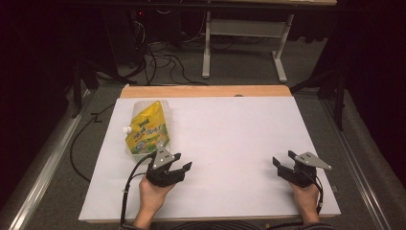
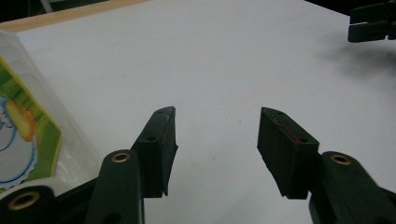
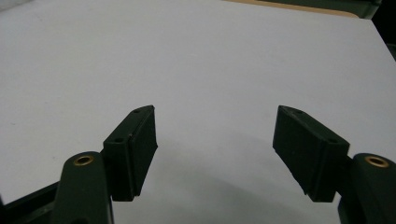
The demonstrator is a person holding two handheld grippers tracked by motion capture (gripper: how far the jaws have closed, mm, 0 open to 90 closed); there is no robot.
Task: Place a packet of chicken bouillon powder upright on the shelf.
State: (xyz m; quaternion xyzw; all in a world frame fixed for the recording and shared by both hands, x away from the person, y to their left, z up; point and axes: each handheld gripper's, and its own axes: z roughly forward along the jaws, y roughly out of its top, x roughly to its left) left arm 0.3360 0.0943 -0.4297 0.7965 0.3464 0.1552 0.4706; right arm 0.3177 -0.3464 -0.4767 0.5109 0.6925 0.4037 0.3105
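Just beyond and to the outer side of the left gripper (image 1: 181,162), the yellow refill pouch (image 1: 147,130) lies flat on the white table (image 1: 230,129), its white spout (image 1: 127,130) pointing away from the jaws toward the table's left edge. That gripper stands open with nothing between its jaws, and its own view shows the pouch's clear lower edge (image 2: 56,126) just beside its left jaw, not between the two. The likely trouble is a badly aimed grip: closing from here would catch bare table or only nip the slack clear rim, which could slide out or fold. A soft, filled pouch may also sag or skid across the smooth sheet if pushed rather than pinched. The right gripper (image 1: 283,162), well apart near the table's right side, is open and empty too, offering no steadying hold.
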